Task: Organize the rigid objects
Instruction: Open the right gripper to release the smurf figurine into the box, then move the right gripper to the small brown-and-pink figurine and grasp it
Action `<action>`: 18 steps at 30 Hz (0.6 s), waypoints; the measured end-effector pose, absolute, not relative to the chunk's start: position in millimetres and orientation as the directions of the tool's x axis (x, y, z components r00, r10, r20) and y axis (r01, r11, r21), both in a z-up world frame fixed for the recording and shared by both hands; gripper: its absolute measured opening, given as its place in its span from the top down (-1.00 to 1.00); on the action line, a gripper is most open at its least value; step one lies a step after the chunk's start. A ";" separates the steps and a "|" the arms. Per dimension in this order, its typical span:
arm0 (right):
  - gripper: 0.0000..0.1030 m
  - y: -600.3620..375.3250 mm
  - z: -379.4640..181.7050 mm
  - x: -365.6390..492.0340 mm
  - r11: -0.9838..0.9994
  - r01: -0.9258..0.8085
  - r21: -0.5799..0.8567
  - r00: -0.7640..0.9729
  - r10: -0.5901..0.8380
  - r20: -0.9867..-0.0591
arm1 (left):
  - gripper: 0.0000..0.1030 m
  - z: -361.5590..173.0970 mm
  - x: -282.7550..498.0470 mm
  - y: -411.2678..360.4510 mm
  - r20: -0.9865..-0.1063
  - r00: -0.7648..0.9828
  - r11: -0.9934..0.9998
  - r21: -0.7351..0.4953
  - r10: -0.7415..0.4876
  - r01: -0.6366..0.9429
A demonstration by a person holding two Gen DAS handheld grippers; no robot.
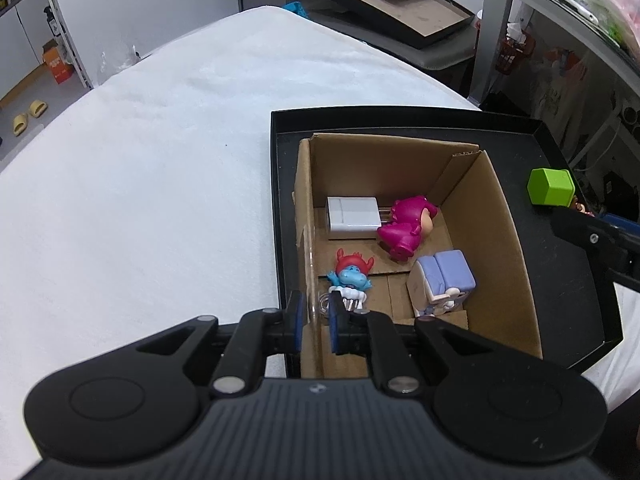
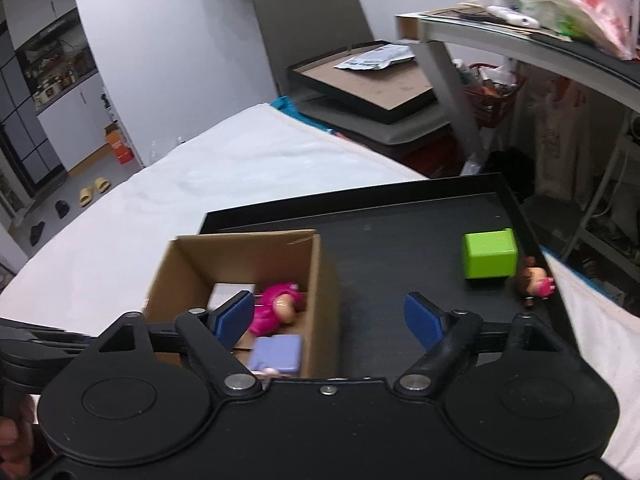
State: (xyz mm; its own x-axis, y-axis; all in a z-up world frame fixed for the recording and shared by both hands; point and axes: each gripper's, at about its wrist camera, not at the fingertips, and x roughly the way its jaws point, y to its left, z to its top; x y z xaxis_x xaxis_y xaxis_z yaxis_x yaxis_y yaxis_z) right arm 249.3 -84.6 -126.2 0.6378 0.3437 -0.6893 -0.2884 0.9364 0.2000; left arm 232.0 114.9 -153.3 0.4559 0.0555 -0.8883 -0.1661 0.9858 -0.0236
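A cardboard box [image 1: 496, 216] stands in a black tray [image 1: 280, 184]. It holds a white block [image 1: 352, 216], a magenta figure [image 1: 404, 224], a blue figure with red hair [image 1: 352, 274] and a lilac figure [image 1: 444, 278]. My left gripper [image 1: 314, 326] is shut on the box's near left wall. My right gripper [image 2: 332, 320] is open and empty above the tray [image 2: 400, 208], by the box's right wall [image 2: 320, 280]. A green cube [image 2: 490, 254] and a small brown-haired figure [image 2: 534, 282] lie on the tray's right side.
The tray sits on a table with a white cloth [image 1: 160, 160]. Behind it a chair holds another black tray with paper [image 2: 360, 80]. A grey desk with clutter [image 2: 520, 28] stands at the right.
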 end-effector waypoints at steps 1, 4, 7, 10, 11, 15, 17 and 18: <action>-0.61 -88.5 -127.4 250.1 0.940 -0.282 0.194 0.644 0.335 -0.688 | 0.74 -152.7 232.4 114.0 -0.889 0.455 0.986 -0.021 0.058 -0.166; -0.61 -98.4 -130.9 252.4 0.942 -0.276 0.189 0.647 0.328 -0.689 | 0.73 -152.1 234.1 111.3 -0.891 0.449 0.985 -0.011 0.070 -0.174; -0.61 -108.3 -133.8 253.7 0.948 -0.267 0.175 0.659 0.312 -0.685 | 0.72 -151.0 235.0 109.6 -0.892 0.445 0.983 -0.004 0.080 -0.184; -0.61 -117.9 -136.8 256.7 0.952 -0.256 0.171 0.668 0.302 -0.680 | 0.69 -150.4 235.8 106.8 -0.892 0.442 0.982 0.007 0.091 -0.188; -0.61 -121.6 -138.3 258.2 0.954 -0.248 0.168 0.673 0.294 -0.678 | 0.66 -150.2 235.9 105.8 -0.892 0.441 0.982 0.012 0.095 -0.188; -0.61 -134.7 -143.1 263.6 0.962 -0.224 0.157 0.688 0.270 -0.674 | 0.18 -147.7 235.7 104.2 -0.887 0.446 0.979 0.030 0.119 -0.202; -0.62 -142.7 -146.2 266.8 0.965 -0.213 0.151 0.694 0.259 -0.671 | 0.05 -145.1 235.4 103.3 -0.881 0.453 0.976 0.039 0.134 -0.212; -0.62 -147.4 -148.6 269.0 0.967 -0.207 0.149 0.697 0.253 -0.670 | 0.00 -144.1 235.6 102.6 -0.880 0.455 0.975 0.043 0.140 -0.217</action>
State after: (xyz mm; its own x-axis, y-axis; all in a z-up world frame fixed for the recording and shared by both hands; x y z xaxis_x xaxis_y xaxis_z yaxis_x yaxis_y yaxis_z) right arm 269.0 -147.4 -148.6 0.6974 0.2530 -0.6705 -0.2070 0.9669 0.1494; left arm 235.6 102.6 -144.1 0.4548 0.1395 -0.8796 -0.2170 0.9753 0.0425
